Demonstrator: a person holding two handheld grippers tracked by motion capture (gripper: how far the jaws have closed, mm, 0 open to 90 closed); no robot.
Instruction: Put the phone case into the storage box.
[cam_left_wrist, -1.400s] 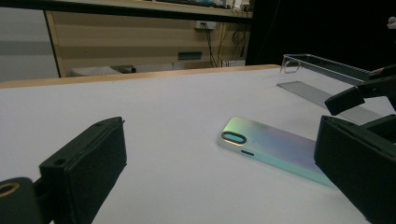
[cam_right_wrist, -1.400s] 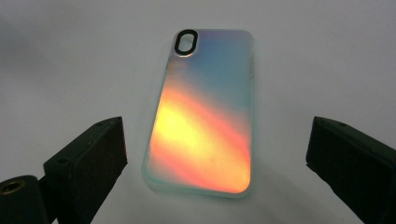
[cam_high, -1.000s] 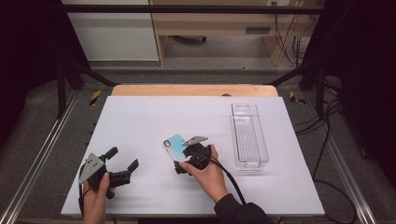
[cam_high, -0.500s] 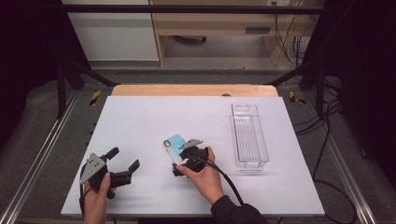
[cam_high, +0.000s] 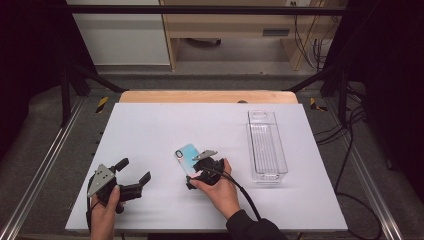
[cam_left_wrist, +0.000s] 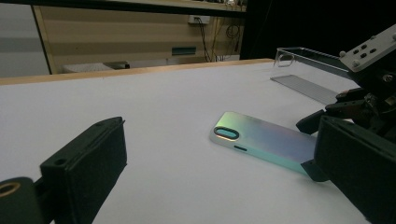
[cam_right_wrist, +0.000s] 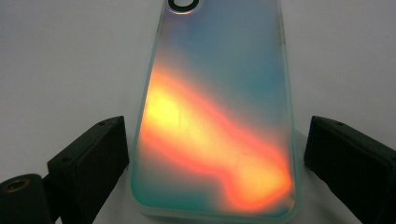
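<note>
Phone case (cam_high: 187, 157) lies flat on the white table (cam_high: 150, 125), near the middle and a bit toward the person's side; it is shiny, with blue, green and orange colours, and a dark camera hole (cam_right_wrist: 181, 3) sits at its far end. The right gripper (cam_high: 196, 176) is at the near end of the phone case; its jaws stand apart, one on each long side of the case, and they have just been closing a little; small gaps show between the pads and the edges of the case, so nothing is squeezed yet. The left gripper (cam_high: 134, 175) is well to the left of the phone case, held in the left hand (cam_high: 106, 212) just above the table; its jaws are wide apart with nothing between them. A clear plastic bin (cam_high: 266, 145) stands to the right of the phone case, long and narrow, apart from it.
</note>
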